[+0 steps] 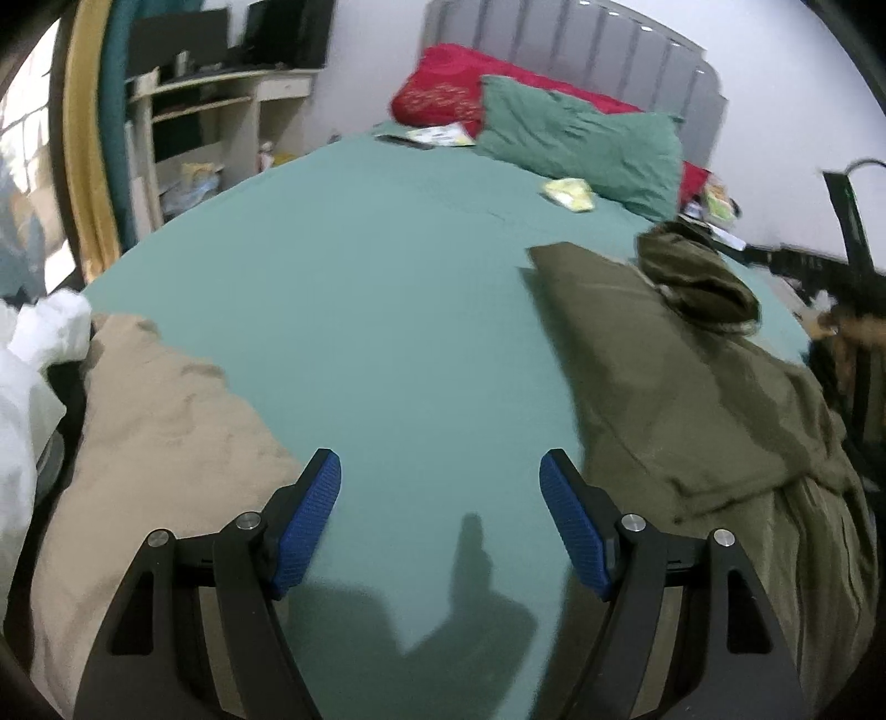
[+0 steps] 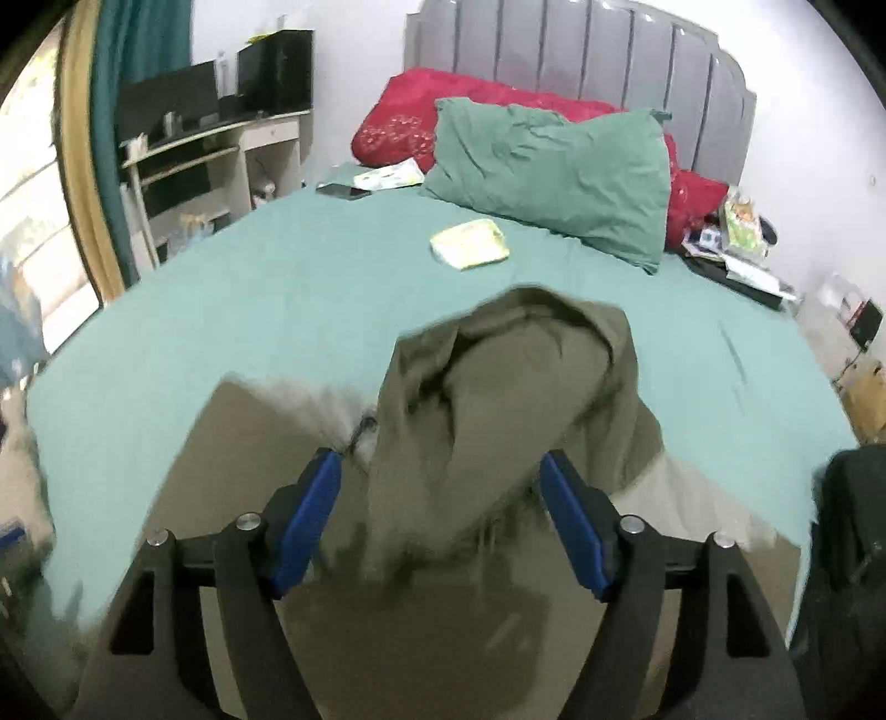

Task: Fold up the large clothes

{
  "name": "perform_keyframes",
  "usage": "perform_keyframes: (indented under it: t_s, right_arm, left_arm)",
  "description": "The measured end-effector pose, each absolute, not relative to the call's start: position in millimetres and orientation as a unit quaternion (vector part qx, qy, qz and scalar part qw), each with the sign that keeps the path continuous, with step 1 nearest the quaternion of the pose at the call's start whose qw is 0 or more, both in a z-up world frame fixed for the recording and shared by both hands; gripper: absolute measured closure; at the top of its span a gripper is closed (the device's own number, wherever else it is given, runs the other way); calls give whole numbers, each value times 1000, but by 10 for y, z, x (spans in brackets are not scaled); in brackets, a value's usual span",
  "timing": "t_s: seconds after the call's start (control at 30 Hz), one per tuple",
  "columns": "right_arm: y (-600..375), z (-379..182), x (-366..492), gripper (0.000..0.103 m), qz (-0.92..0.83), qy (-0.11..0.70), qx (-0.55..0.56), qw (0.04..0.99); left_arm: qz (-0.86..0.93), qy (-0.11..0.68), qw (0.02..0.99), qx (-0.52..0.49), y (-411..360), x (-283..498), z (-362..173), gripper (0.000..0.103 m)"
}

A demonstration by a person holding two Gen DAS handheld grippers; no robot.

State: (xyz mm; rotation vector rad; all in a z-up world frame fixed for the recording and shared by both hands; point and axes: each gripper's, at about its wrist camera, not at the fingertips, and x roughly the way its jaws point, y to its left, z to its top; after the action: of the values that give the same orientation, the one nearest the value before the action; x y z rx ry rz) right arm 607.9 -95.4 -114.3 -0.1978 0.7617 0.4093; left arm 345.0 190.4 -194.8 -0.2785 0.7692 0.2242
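Observation:
An olive-green hooded coat (image 1: 692, 399) lies on the teal bed sheet (image 1: 387, 288) at the right of the left wrist view, its hood bunched at the far end. In the right wrist view the coat (image 2: 498, 421) lies right under the gripper, hood (image 2: 526, 343) pointing to the pillows. A beige garment (image 1: 160, 432) lies at the left. My left gripper (image 1: 440, 471) is open and empty over bare sheet between the two garments. My right gripper (image 2: 440, 471) is open, its jaws on either side of the coat's hood end, not closed on it.
A green pillow (image 2: 554, 177) and a red pillow (image 2: 404, 122) rest against the grey headboard (image 2: 581, 50). A yellow packet (image 2: 470, 243) and a phone (image 2: 343, 191) lie on the sheet. A desk with shelves (image 2: 216, 155) stands left. Clutter (image 2: 736, 238) sits at the right bed edge.

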Motion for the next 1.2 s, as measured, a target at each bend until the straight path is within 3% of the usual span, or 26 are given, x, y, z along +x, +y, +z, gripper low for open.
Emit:
perform_keyframes:
  t_s: [0.27, 0.5, 0.53, 0.57, 0.7, 1.0, 1.1, 1.2]
  right_arm:
    - [-561, -1412, 7150, 29, 187, 432, 63, 880]
    - [-175, -2105, 7629, 31, 140, 503, 33, 852]
    - [-145, -2152, 7632, 59, 144, 498, 19, 855]
    - [-119, -2206, 7618, 95, 140, 499, -1, 855]
    - [-366, -1935, 7444, 95, 138, 442, 16, 886]
    - [-1798, -393, 6348, 95, 201, 235, 248, 918]
    - [-2197, -374, 5829, 95, 179, 196, 305, 915]
    - [-2481, -701, 5263, 95, 144, 190, 370, 898]
  left_arm:
    - [157, 385, 903, -105, 1997, 3519, -2116, 25]
    - [161, 395, 903, -51, 1883, 3537, -2176, 25]
    - [161, 396, 903, -50, 1877, 3527, -2176, 25]
    - [160, 397, 902, -50, 1874, 3527, -2171, 25]
    - [150, 401, 901, -75, 1885, 3497, -2143, 25]
    - [111, 383, 911, -102, 1623, 3436, -2056, 25]
    - [102, 371, 918, -97, 1523, 3400, -1996, 25]
    - [92, 361, 923, -98, 1451, 3359, -1939, 25]
